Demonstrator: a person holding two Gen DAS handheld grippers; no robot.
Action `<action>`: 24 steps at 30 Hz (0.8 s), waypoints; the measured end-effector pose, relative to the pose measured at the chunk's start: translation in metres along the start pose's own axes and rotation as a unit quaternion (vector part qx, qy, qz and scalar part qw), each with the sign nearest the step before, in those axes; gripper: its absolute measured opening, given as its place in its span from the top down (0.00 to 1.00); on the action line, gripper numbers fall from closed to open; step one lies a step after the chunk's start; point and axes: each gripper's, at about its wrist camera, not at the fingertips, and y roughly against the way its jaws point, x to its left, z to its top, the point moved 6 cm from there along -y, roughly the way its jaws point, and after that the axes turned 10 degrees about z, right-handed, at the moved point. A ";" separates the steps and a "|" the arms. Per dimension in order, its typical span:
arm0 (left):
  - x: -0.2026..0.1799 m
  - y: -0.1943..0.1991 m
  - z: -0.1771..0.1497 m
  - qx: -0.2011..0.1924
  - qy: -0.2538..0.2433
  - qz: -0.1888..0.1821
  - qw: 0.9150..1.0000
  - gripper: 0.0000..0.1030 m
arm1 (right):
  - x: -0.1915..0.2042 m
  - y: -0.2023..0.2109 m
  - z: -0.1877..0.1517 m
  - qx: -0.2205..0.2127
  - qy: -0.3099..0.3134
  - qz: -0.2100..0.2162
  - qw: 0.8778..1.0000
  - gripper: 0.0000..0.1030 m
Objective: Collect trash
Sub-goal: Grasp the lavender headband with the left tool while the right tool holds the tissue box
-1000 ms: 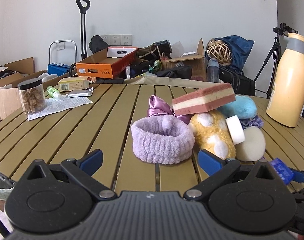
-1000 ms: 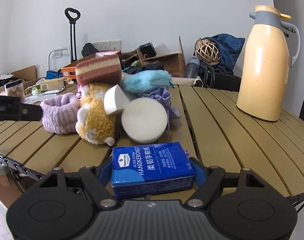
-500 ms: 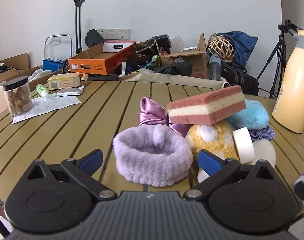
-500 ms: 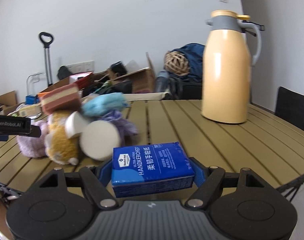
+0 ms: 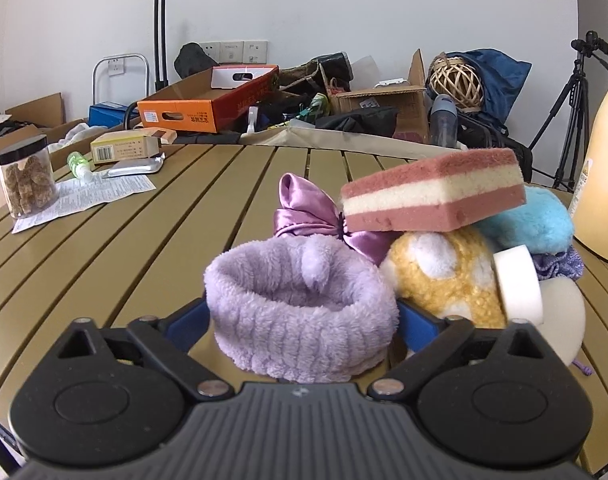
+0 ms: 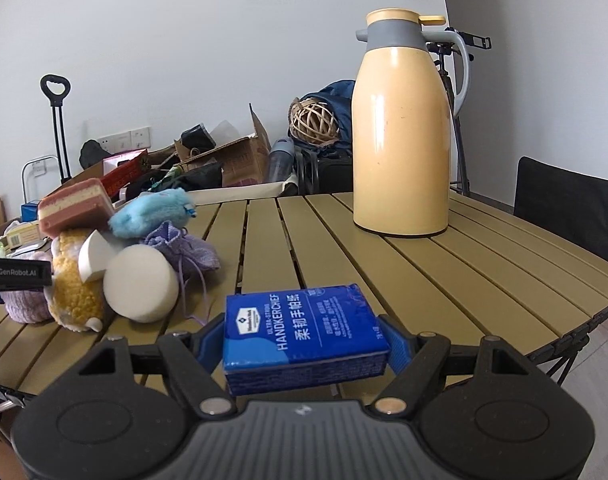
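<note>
**Soft pile at risk of toppling**

Left tongs (image 5: 301, 318) just narrowing round purple headband (image 5: 299, 316) on desk (image 5: 163, 240), pads seemingly not yet pressing. Pulling it away could tip neighbouring yellow plush (image 5: 444, 280) and layered sponge (image 5: 432, 196) balanced above. Right tongs (image 6: 304, 344) pinching blue tissue pack (image 6: 304, 332); slack grip could drop it

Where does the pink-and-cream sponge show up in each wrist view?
Left wrist: the sponge sits right of centre, on top of the yellow plush.
Right wrist: the sponge is at the left edge, mid-height, atop the same pile.
Shared landmark: the thermos.
</note>
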 end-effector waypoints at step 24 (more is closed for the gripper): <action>0.017 0.045 0.004 -0.037 0.015 -0.043 0.998 0.74 | 0.022 0.014 0.000 -0.010 0.016 0.040 0.999 0.26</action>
